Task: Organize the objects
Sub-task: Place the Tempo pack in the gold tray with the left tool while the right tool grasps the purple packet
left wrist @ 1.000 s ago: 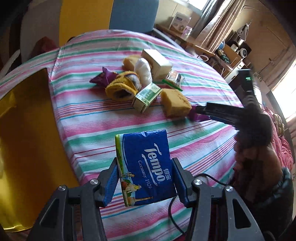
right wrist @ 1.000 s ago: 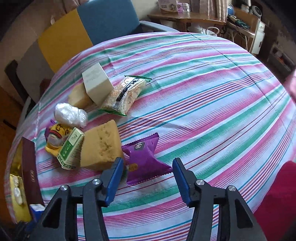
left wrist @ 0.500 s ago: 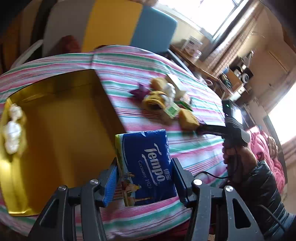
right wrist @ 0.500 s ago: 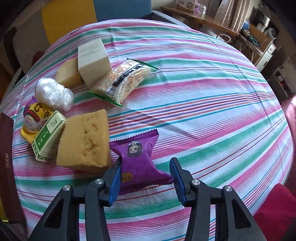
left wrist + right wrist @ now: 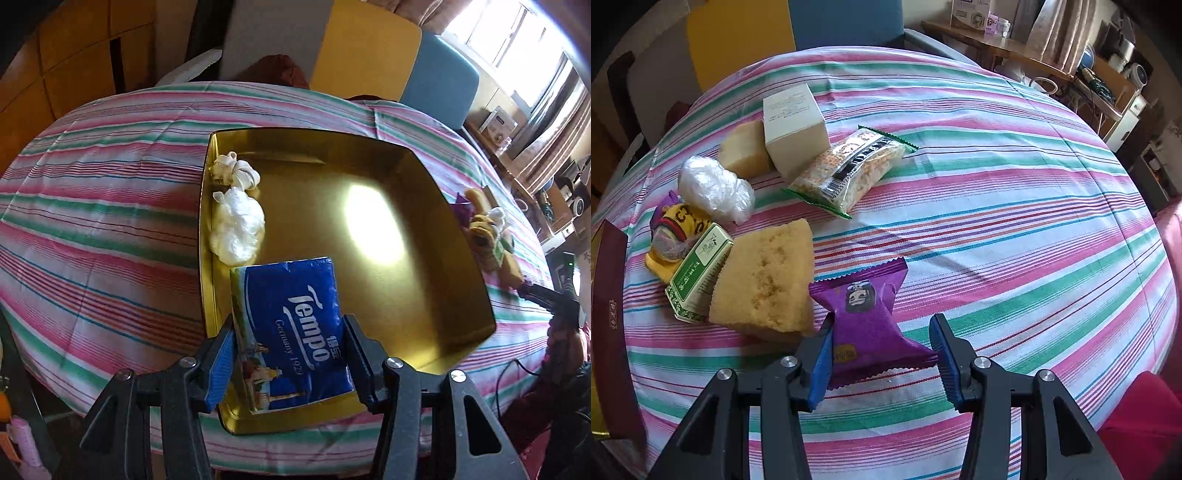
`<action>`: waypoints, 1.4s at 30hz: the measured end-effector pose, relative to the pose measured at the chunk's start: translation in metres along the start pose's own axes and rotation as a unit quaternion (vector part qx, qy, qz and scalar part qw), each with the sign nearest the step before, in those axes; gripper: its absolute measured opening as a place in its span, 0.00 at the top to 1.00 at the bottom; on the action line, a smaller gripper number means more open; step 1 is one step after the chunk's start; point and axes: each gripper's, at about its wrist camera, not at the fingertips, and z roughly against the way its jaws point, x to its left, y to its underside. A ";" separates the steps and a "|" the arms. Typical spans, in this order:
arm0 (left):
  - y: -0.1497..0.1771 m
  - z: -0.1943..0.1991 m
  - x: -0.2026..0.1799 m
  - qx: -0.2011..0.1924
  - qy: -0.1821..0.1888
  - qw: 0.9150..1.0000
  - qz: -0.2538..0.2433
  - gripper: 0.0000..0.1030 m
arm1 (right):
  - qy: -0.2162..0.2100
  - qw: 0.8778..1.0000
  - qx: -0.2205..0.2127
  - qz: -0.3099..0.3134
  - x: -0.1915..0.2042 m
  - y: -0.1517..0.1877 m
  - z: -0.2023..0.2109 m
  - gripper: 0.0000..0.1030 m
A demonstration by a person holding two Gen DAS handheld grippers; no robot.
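Left wrist: my left tool (image 5: pixel 288 354) clamps the Tempo tissue pack (image 5: pixel 291 332) above the gold tray (image 5: pixel 424 258); I'd lower it flat beside the white bag (image 5: pixel 238 230). Right tool (image 5: pixel 881 363) straddles the purple snack packet (image 5: pixel 866 319); grip uncertain.

Both wrist views look steeply down, close over the striped tablecloth (image 5: pixel 110 229), sharing the sponge pile (image 5: pixel 764 280).

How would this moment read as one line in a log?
left gripper: holds tissue pack over gold tray | right gripper: around purple packet, on table
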 end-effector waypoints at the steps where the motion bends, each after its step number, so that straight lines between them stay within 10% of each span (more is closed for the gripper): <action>1: -0.003 -0.006 0.001 0.004 -0.005 1.000 -0.001 0.47 | -0.001 1.000 0.000 -0.001 -0.001 0.000 0.000 0.51; 29: -0.020 -0.045 -0.012 0.037 -0.071 0.996 -0.048 0.41 | -0.006 1.000 0.002 0.000 0.003 0.002 0.002 0.51; 42: -0.013 0.050 0.002 -0.106 -0.049 0.993 0.011 0.41 | -0.034 0.993 -0.082 -0.081 -0.028 -0.002 0.034 0.52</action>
